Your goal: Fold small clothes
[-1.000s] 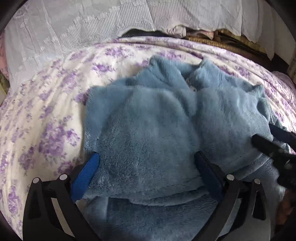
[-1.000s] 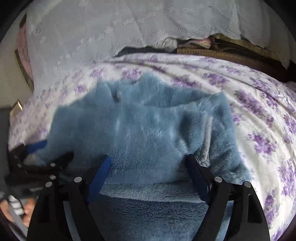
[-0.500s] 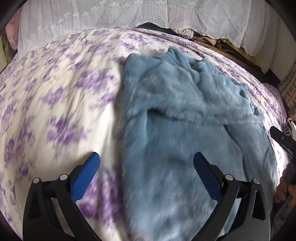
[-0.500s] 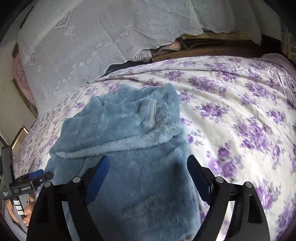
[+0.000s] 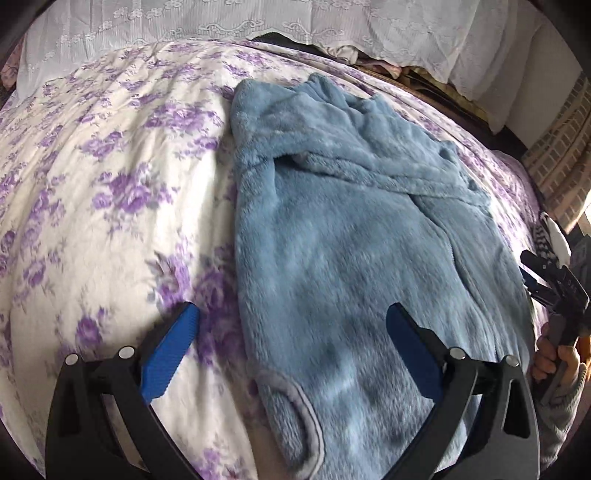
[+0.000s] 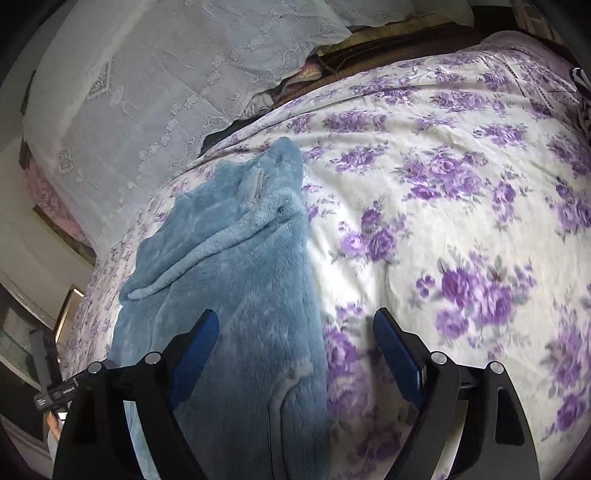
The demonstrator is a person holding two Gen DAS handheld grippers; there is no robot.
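Observation:
A light blue fleece garment lies flat on the purple-flowered bedspread, with a sleeve folded across its upper half. My left gripper hangs open over its left hem edge, one pad above the bedspread and the other above the fleece, gripping nothing. In the right wrist view the same garment stretches away on the left. My right gripper is open astride its right edge, holding nothing. The right gripper also shows at the far right edge of the left wrist view, held by a hand.
White lace fabric hangs along the far side of the bed, with dark wood and bundled cloth below it. The flowered bedspread spreads wide to the right of the garment. The other gripper's handle sits at lower left.
A second ago both grippers had fleece between their pads over the garment's middle. Now they are free of it: the left has shifted leftward, the right rightward, and the garment lies flat.

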